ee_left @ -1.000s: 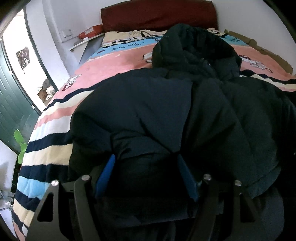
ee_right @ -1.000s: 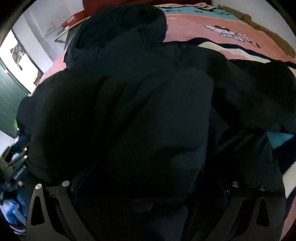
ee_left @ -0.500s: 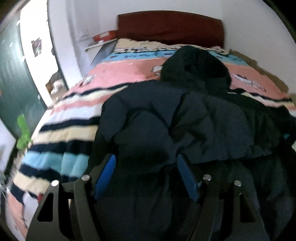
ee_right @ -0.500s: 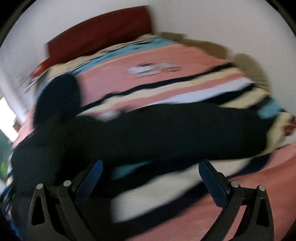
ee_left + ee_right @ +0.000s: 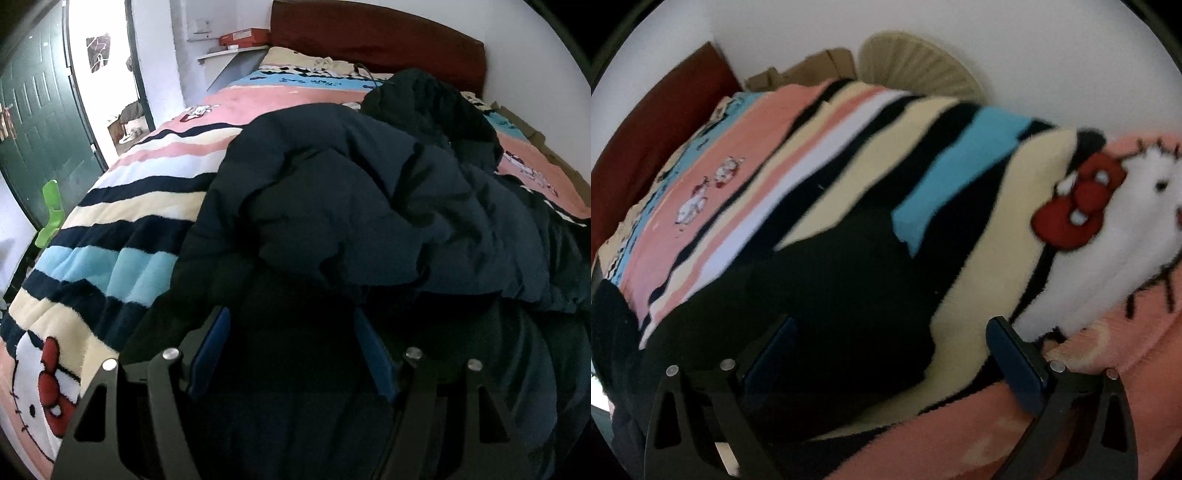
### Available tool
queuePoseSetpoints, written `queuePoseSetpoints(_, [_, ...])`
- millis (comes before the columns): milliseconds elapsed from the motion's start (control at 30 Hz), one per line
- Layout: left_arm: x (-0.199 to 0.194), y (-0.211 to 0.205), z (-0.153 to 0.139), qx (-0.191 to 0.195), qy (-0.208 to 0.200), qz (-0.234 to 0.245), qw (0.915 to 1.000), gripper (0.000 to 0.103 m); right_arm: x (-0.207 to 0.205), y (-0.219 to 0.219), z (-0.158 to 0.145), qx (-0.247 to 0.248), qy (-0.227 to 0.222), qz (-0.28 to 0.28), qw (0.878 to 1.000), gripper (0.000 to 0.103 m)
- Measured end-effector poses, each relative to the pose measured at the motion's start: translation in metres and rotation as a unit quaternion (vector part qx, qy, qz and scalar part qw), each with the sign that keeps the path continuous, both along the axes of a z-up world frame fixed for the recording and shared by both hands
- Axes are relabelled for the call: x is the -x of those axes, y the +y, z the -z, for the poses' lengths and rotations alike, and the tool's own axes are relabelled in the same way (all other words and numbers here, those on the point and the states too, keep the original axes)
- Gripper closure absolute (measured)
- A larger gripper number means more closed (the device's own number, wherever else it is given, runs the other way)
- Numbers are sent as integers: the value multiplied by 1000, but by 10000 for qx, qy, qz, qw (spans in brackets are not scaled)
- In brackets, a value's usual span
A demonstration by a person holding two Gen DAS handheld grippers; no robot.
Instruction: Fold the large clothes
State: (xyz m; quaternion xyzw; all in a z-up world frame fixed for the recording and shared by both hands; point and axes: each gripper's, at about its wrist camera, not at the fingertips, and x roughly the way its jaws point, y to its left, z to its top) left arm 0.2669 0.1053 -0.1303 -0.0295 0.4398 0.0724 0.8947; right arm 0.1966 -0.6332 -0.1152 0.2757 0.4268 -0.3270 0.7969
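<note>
The jacket (image 5: 369, 206) lies bunched on the striped blanket (image 5: 122, 221) of the bed, its hood toward the headboard (image 5: 376, 40). One flap is already turned over the body; the lower hem is dark and hard to read.

Left hand-held gripper (image 5: 291, 347): jaws stand wide. Dark jacket fabric sits between the blue pads (image 5: 212, 343), but no pad is seen pressing on it; treat this as not gripped. Against the view of a second ago, this gripper has drawn back a little, and more blanket now shows on the left.

Right hand-held gripper (image 5: 897, 350): jaws wide apart, nothing held. A second ago its view was filled by the jacket; now it faces the far side of the bed, with a dark sleeve or flap (image 5: 827, 280) lying outstretched on the blanket, partly between the fingers.

Judgement: the right hand has left the folded part and swung across to the unfolded side. The next step is probably to take that sleeve and bring it over the body. Image blur limits certainty about contact.
</note>
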Motion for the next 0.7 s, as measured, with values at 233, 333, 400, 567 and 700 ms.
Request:
queuePoseSetpoints(233, [-2, 6, 3, 160, -6, -2, 9999, 35, -22, 12, 17, 35, 172, -512, 9985, 51])
queuePoseSetpoints(333, [-3, 7, 4, 199, -20, -1, 9998, 35, -29, 21, 13, 193, 233, -692, 9971, 67])
queuePoseSetpoints(400, [-3, 7, 5, 238, -22, 2, 9997, 35, -31, 27, 7, 261, 196, -817, 9961, 74])
queuePoseSetpoints(567, [-2, 8, 7, 310, -31, 0, 9995, 35, -30, 32, -10, 270, -128, -953, 9950, 77])
queuePoseSetpoints(700, [-2, 9, 7, 327, -34, -3, 9995, 35, -22, 43, -33, 313, -467, -1084, 9925, 79])
